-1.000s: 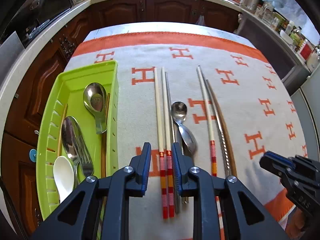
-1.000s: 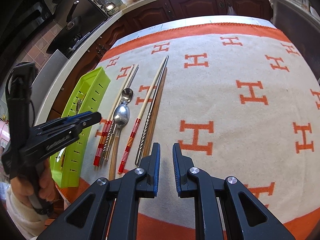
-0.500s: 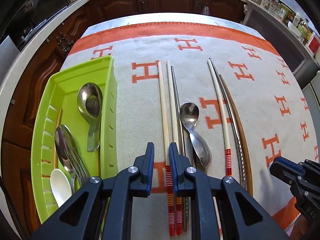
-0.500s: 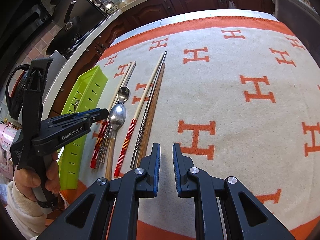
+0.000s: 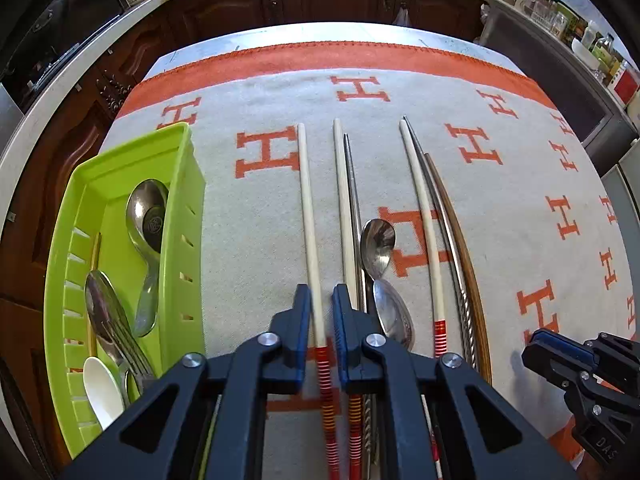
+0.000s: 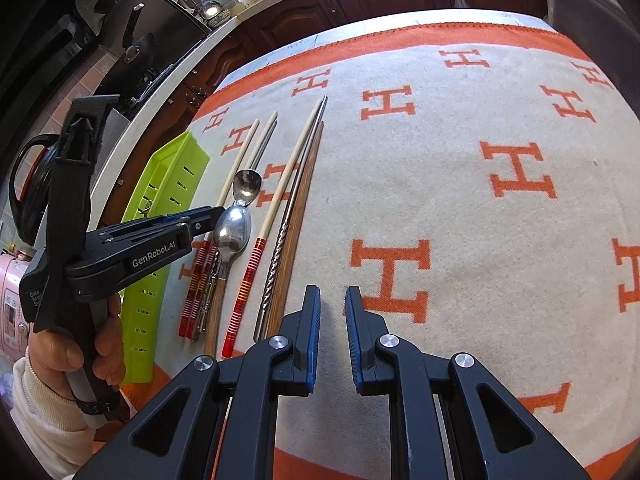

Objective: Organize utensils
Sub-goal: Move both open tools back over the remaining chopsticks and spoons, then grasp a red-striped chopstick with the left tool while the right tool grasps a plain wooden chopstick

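- My left gripper (image 5: 321,300) has its jaws just drawn in around the leftmost cream chopstick (image 5: 308,224); the stick runs straight through the narrow gap, near its red-striped end, and the pads look clamped on it.
- Just right of those jaws lie a second cream chopstick (image 5: 343,200) with a metal chopstick (image 5: 353,200) touching it, then two steel spoons (image 5: 378,244) overlapping end to end.
- Farther right sits a group of three: a cream chopstick (image 5: 420,200), a twisted metal one (image 5: 460,292) and a brown wooden one (image 5: 466,264), all side by side.
- The green tray (image 5: 176,240) stands at the left edge of the bench, well apart from the gripped stick, holding spoons (image 5: 146,216) and a white spoon (image 5: 102,390).
- My right gripper (image 6: 333,308) hovers over bare blanket (image 6: 480,220), jaws slightly apart with nothing between them.
- A hand (image 6: 76,356) holds the left gripper's handle at the near left.
- The blanket's right half is open room.
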`<state>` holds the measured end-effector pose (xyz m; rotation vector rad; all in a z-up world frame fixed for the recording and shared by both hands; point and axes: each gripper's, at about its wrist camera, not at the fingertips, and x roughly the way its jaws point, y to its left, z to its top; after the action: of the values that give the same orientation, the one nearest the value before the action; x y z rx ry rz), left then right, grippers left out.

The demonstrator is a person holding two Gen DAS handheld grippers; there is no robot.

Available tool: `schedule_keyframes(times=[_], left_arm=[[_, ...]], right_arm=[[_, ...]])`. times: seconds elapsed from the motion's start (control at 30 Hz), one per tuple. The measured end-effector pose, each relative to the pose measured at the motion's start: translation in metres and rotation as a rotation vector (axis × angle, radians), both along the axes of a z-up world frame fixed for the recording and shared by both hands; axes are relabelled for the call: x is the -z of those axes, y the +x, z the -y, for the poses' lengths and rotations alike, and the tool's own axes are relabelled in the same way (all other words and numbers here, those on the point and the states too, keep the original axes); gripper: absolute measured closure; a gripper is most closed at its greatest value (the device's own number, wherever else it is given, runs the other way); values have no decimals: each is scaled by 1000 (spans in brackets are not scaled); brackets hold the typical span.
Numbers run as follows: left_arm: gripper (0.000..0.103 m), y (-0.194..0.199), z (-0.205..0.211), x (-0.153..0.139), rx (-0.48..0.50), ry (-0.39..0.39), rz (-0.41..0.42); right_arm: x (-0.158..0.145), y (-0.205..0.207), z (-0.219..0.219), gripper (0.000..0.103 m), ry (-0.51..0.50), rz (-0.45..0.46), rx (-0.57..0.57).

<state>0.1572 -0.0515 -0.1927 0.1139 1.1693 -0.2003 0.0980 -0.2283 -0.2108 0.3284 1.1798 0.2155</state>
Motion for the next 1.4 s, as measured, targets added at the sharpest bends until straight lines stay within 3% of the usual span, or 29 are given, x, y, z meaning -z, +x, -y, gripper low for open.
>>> schedule_keyframes(times=[0.2, 0.33, 0.53, 0.7, 0.83, 0.97, 1.07, 1.27, 1.33, 1.4], left_arm=[[100, -7, -7, -3, -42, -88, -6], [100, -21, -17, -27, -53, -119, 40], [100, -46, -47, -73, -82, -117, 104], [100, -60, -88, -92, -139, -77, 141], [100, -65, -118, -87, -189, -35, 134], [100, -68, -137, -73, -207, -16, 110], [100, -70, -145, -63, -211, -27, 89], [99, -71, -152, -54, -211, -64, 79], [95, -71, -157, -54, -222, -83, 80], [89, -72, -162, -55, -227, -102, 86]], right_arm=[[2, 4, -3, 85, 6, -11, 0], [0, 8, -9, 78, 0, -10, -4], [0, 11, -26, 78, -11, -21, -28], [0, 6, -44, 78, -69, -13, -56], [-1, 3, -59, 78, -138, -7, -74], [-2, -2, -75, 79, -297, 23, -100], [1, -1, -84, 86, -381, 19, -98], [3, 14, -94, 86, -440, 13, -64], [3, 17, -93, 96, -436, 10, -49], [4, 24, -91, 97, -416, -4, -27]])
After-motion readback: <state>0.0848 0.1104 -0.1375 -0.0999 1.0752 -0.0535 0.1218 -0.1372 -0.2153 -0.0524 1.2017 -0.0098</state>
